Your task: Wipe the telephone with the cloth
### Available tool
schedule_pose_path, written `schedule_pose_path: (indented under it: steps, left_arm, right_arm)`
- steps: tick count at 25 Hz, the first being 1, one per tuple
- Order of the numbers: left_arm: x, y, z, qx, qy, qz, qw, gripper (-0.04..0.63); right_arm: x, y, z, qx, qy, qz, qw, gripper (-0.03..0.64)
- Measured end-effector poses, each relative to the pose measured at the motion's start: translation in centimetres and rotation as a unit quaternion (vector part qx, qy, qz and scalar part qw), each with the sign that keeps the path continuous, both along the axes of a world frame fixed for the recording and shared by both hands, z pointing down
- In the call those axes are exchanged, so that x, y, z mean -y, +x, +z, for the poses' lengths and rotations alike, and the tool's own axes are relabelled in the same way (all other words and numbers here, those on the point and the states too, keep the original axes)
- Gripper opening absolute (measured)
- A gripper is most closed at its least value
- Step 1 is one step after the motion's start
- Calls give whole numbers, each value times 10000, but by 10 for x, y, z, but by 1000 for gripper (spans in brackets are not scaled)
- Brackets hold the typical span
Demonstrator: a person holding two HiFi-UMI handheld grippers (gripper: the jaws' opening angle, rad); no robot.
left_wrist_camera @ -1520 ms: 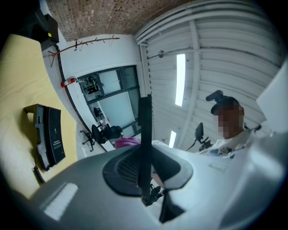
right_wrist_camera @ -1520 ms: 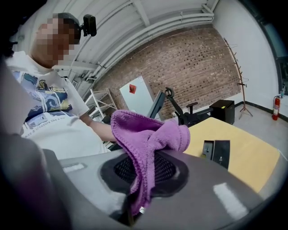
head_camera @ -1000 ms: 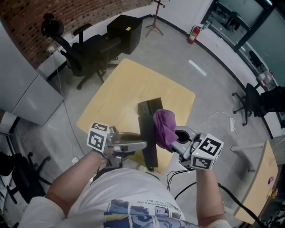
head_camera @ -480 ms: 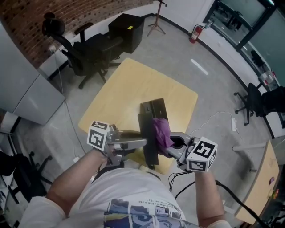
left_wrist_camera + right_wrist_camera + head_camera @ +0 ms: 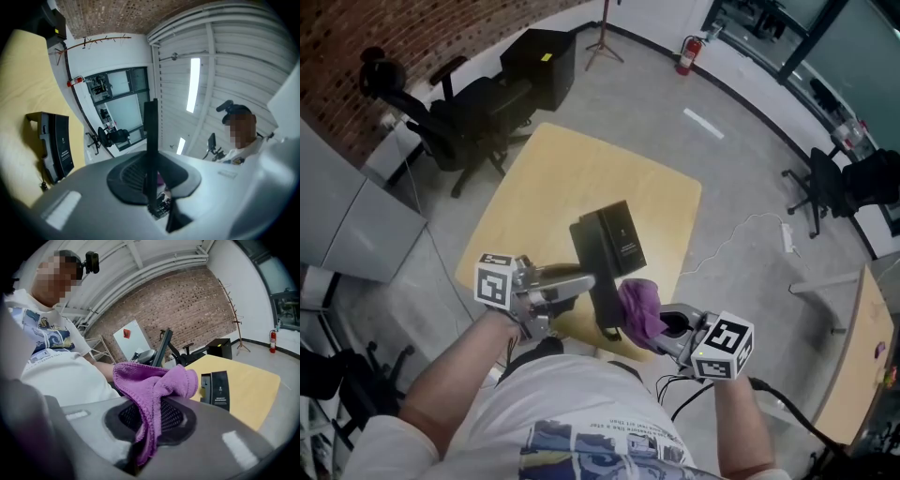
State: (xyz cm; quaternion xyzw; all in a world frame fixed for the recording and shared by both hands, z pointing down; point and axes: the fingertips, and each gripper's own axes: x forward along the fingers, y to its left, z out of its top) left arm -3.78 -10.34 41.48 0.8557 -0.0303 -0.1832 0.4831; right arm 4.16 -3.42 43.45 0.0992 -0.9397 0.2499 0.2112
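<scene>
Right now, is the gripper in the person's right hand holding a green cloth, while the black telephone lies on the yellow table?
Not quite. The cloth is purple, not green. The right gripper view shows it pinched in the right gripper. The rest holds: the black telephone does lie on the yellow table.

The telephone (image 5: 619,239) lies on the table (image 5: 553,178). Before it, the left gripper (image 5: 581,281) holds a thin slab (image 5: 602,298); the right gripper (image 5: 670,323) holds the cloth (image 5: 639,307) just right.
</scene>
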Motion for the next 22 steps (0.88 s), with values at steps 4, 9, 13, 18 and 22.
schedule_pose_path:
  steps: [4,9,13,18,22]
  left_arm:
    - [12,3,12,76,-178,-95,9998,76]
    - [28,0,31,244,-384,-391,9982,76]
    - [41,-1,50,381,-579,-612,9957,75]
    - [55,-5,94,902,-784,-906,9887,75]
    - [63,0,120,961,-1143,-1052,9832,76]
  right_arm:
    - [-11,12,5,-75,-140,211,9997,43]
    - [-19,22,3,-135,-172,466,9987,43]
    - [-18,30,-1,-189,-115,755,9969,43]
    - [-12,37,-7,-248,41,1222,9922,43]
    - [-14,42,-11,-269,59,1515,9881,43]
